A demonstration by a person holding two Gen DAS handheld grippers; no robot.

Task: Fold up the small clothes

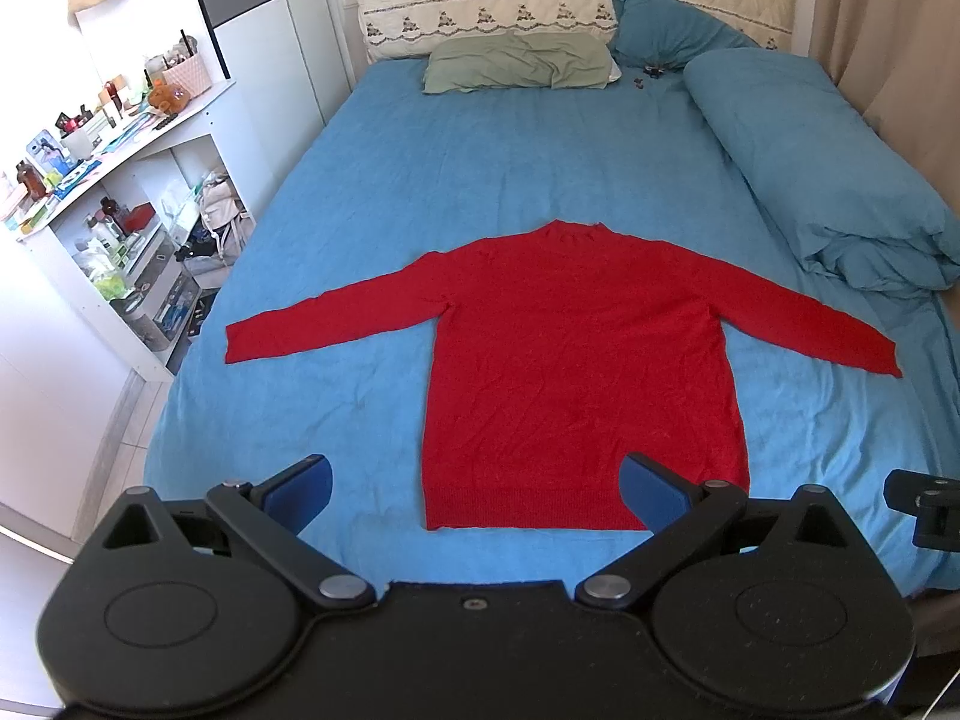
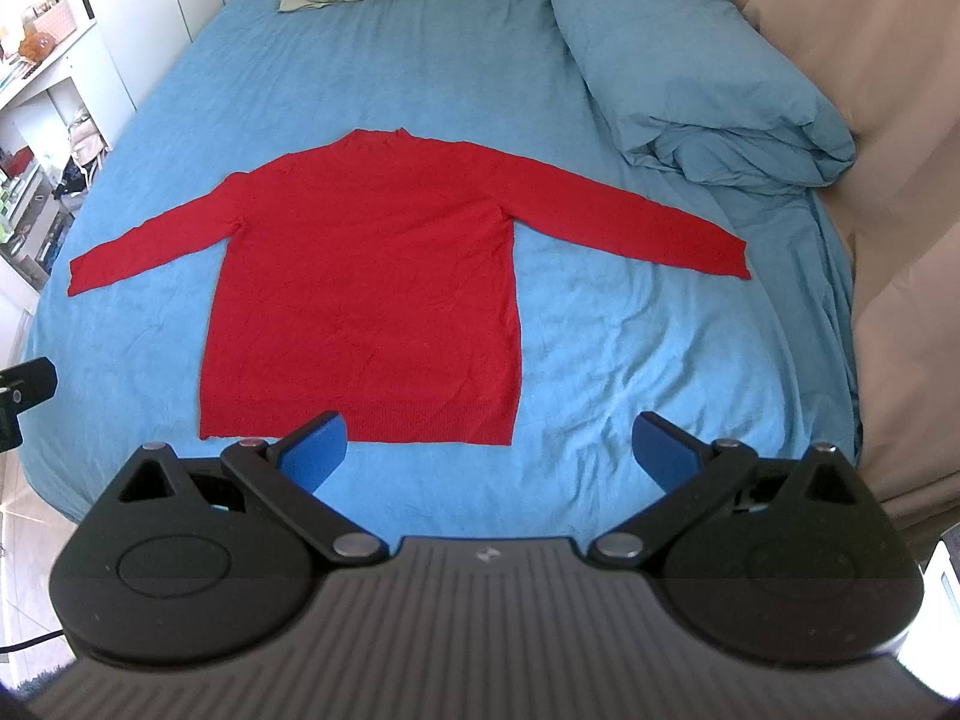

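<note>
Your sweater [image 1: 576,360] is plain red, long-sleeved and knit, with a ribbed hem and a small raised collar. It lies flat on the bed [image 1: 372,180], collar toward the headboard [image 1: 570,0] and hem toward you, both sleeves spread out and angled slightly down. Light creases run across the body.

Your left gripper [image 1: 477,483] is spread wide with nothing in it, held above the hem, its blue pads [image 1: 300,489] either side of the sweater's lower left part. Your right gripper [image 2: 489,447] is likewise wide apart and empty, near the hem's right corner.

The bed wears a blue sheet. A green pillow [image 1: 516,63] and a blue pillow [image 1: 666,30] sit near the headboard, and a folded blue duvet [image 1: 810,174] runs along the right side beside a beige curtain [image 2: 870,120]. A white shelf [image 1: 120,180] crowded with bottles and boxes stands left of the bed.
</note>
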